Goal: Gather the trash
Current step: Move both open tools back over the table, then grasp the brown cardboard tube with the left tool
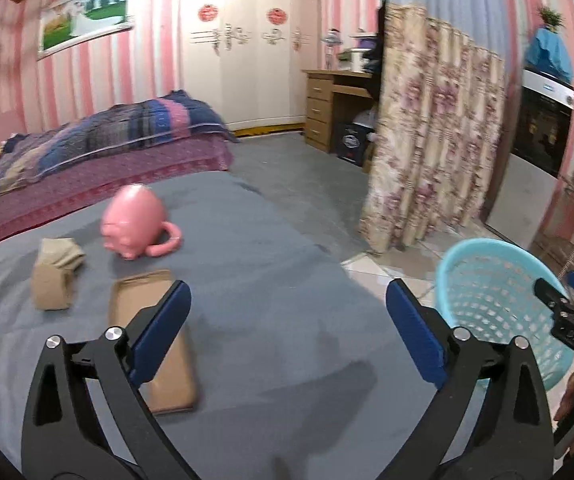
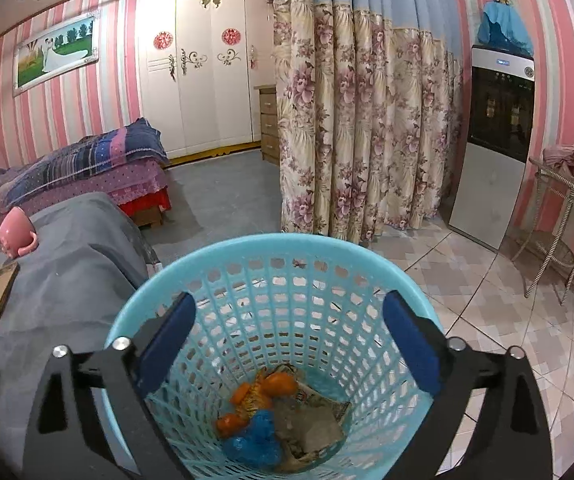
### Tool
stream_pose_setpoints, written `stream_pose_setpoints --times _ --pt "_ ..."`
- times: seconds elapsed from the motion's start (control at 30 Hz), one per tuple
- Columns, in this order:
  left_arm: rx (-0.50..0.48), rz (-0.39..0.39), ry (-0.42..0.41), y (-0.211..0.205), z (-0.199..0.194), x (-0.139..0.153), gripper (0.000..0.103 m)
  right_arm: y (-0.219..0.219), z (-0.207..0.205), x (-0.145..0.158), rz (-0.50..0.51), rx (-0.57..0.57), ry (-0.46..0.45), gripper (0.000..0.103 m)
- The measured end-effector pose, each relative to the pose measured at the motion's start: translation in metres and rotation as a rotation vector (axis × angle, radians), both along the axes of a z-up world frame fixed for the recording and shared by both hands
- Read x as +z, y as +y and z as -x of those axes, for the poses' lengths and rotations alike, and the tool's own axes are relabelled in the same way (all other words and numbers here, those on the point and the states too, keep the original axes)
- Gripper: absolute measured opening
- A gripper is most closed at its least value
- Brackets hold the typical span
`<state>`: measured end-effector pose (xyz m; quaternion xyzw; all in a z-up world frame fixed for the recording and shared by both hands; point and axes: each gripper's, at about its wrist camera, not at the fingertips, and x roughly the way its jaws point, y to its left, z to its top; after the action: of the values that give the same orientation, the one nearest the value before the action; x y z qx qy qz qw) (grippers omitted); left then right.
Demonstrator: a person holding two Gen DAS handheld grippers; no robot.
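Observation:
A light blue mesh trash basket [image 2: 247, 252] stands on the tiled floor beside a grey-covered table. Orange peel [image 2: 263, 396], a blue crumpled wrapper [image 2: 253, 442] and grey paper [image 2: 311, 424] lie in its bottom. My right gripper [image 2: 287, 340] is open and empty, held right over the basket's mouth. My left gripper [image 1: 287, 328] is open and empty above the grey cloth [image 1: 267, 280]; the basket [image 1: 499, 296] is to its right. On the cloth lie a flat brown cardboard tray [image 1: 163, 364], a crumpled brown paper piece [image 1: 55, 276] and an overturned pink mug [image 1: 135, 224].
A bed with a purple and blue quilt [image 1: 99, 140] stands behind the table. A floral curtain [image 2: 367, 128] hangs ahead. A water dispenser [image 2: 495, 140] and a wire rack [image 2: 567, 216] stand at the right. A wardrobe [image 1: 247, 40] and a wooden desk [image 1: 335, 100] line the far wall.

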<state>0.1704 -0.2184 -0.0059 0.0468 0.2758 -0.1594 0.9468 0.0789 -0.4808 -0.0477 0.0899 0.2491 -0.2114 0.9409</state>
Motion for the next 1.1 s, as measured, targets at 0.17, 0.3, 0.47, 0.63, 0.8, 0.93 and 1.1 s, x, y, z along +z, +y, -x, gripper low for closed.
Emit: stream_pose_setpoints --times 0.17,0.3,0.47,0.63,0.8,0.93,1.1 --pt "0.097 -0.013 0.001 0.043 -0.015 -0.002 0.097 0.022 -0.012 0.008 0.000 0.045 -0.001 0.093" --pt "0.174 -0.038 0.029 0.080 -0.037 -0.008 0.097 0.053 -0.033 0.015 -0.008 0.109 -0.004 0.094" --pt "0.307 -0.044 0.045 0.138 -0.061 -0.017 0.097 0.100 -0.074 0.021 -0.031 0.191 -0.009 0.094" --pt "0.398 -0.002 0.088 0.192 -0.085 -0.029 0.097 0.147 -0.114 0.023 -0.024 0.280 0.009 0.094" --pt "0.416 0.037 0.153 0.216 -0.112 -0.042 0.097 0.192 -0.148 0.012 -0.018 0.347 0.056 0.094" --pt "0.407 0.076 0.218 0.225 -0.130 -0.054 0.092 0.205 -0.157 0.001 -0.008 0.385 0.110 0.094" --pt "0.362 0.129 0.300 0.233 -0.146 -0.069 0.053 0.203 -0.159 -0.001 -0.039 0.390 0.121 0.094"
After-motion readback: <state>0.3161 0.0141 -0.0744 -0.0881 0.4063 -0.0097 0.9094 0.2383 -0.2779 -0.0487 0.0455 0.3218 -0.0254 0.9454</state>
